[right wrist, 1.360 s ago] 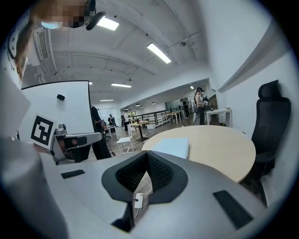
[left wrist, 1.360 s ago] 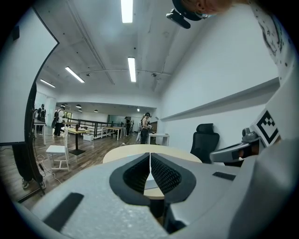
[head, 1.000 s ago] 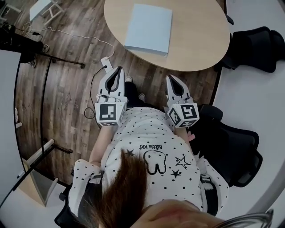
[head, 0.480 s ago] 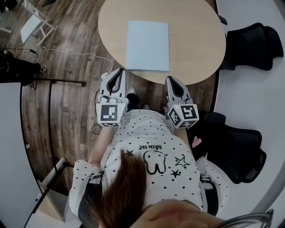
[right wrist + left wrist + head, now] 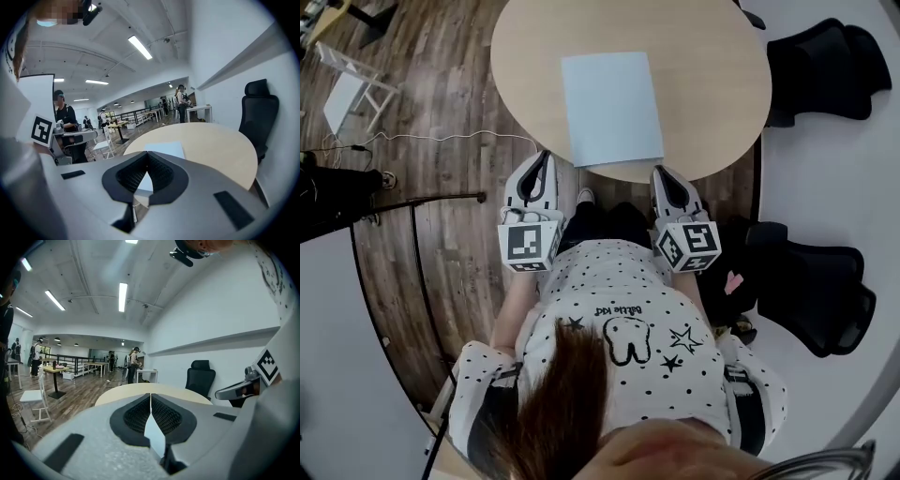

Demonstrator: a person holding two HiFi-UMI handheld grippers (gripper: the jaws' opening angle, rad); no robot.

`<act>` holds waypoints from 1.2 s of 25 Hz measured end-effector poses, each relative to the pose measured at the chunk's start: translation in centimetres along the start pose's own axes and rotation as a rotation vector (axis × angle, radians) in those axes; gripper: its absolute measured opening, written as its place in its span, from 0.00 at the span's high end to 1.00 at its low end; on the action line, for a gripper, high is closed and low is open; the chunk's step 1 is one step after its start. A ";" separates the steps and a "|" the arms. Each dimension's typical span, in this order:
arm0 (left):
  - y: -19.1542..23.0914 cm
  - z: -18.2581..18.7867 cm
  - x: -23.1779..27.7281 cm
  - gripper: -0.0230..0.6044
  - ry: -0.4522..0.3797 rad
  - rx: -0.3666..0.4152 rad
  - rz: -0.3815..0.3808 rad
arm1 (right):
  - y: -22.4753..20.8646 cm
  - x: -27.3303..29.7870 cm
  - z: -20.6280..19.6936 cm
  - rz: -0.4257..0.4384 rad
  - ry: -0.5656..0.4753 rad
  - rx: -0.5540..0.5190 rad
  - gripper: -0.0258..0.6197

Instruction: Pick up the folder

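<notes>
"Two tools are held out in front of a dotted shirt (image 5: 619,319), nearest of all. How are their jaws set?"

"On the left tool (image 5: 545,157) the jaws are seen pressed together tip to tip, and nothing is caught between them. The same is shown of the right tool (image 5: 661,172): jaws drawn narrow, nothing gripped. A marker cube (image 5: 530,244) is carried at the back of each."

"What is found just past the tips?"

"The near rim of a round wooden bench (image 5: 712,84) is met there. Both tips are held just short of it, over a plank floor (image 5: 441,216)."

"Where is the folder placed?"

"The pale blue folder (image 5: 611,108) is laid flat on the bench, with its near edge set close to the rim. It is flanked by the two tips, one near each of its near corners, and is touched by neither."

"And further off?"

"One black office chair (image 5: 811,295) is seen at the person's right, and a second black chair (image 5: 820,61) beside the far right of the bench. At the far left a white chair (image 5: 345,89) is stood on the planks, and a white cable (image 5: 441,139) is trailed across them. Beyond, in the gripper views, a long hall with other tables and standing people is made out."
</notes>
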State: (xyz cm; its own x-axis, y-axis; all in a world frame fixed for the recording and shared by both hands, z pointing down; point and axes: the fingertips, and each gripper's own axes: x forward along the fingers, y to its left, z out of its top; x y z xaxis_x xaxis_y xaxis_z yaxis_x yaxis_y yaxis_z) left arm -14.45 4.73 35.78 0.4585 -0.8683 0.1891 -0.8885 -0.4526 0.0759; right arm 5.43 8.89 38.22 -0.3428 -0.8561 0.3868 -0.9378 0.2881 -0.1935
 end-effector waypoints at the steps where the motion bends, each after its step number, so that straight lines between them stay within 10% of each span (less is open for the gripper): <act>1: 0.3 -0.2 0.6 0.93 0.002 -0.002 0.001 | -0.3 0.3 0.0 -0.005 0.005 0.002 0.95; 30: 0.9 0.9 12.0 0.93 -0.010 -0.066 0.154 | -10.1 9.5 5.1 0.115 0.011 -0.020 0.95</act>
State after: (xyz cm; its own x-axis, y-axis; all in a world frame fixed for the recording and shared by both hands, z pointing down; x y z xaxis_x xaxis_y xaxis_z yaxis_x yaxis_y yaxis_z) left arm -9.71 -6.29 37.25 0.3170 -0.9285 0.1934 -0.9474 -0.3003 0.1108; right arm 11.87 -4.34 39.28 -0.4485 -0.8120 0.3734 -0.8933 0.3927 -0.2188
